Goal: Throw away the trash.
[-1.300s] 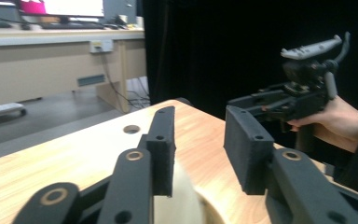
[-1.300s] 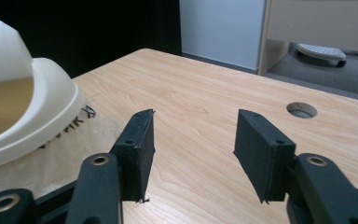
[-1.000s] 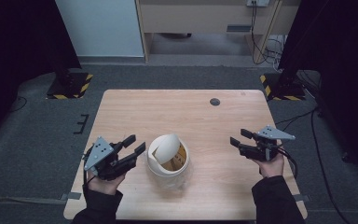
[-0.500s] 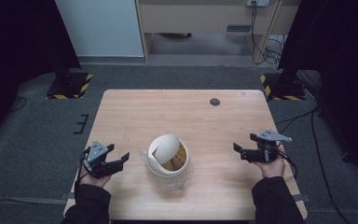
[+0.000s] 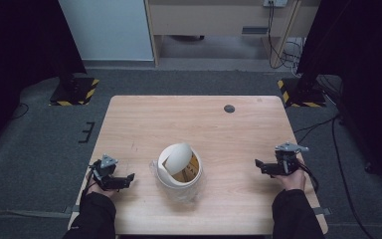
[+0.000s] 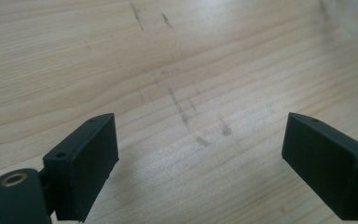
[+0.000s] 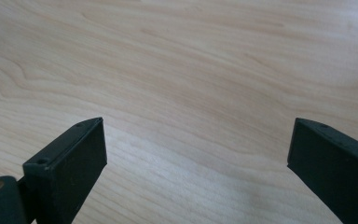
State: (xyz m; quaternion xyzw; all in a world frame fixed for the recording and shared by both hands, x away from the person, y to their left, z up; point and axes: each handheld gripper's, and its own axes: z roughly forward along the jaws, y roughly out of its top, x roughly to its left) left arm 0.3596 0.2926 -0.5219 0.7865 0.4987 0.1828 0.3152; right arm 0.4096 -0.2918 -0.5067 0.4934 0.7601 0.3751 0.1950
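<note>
Both claws stand wide apart with nothing between the black jaws. Left gripper (image 5: 122,181) sits at the left edge of the wooden table (image 5: 194,119), and the right gripper (image 5: 264,167) is near the right edge. Between them, near the front edge, stands a round clear jar (image 5: 180,175) with a pale curved lid tilted in its mouth. Behind it, the smooth light wood is open up to a small dark round spot (image 5: 229,108).

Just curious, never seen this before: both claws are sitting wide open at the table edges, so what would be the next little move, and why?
Probably the left gripper moves toward the white container: both it and the right gripper are open, empty and apart from it.
</note>
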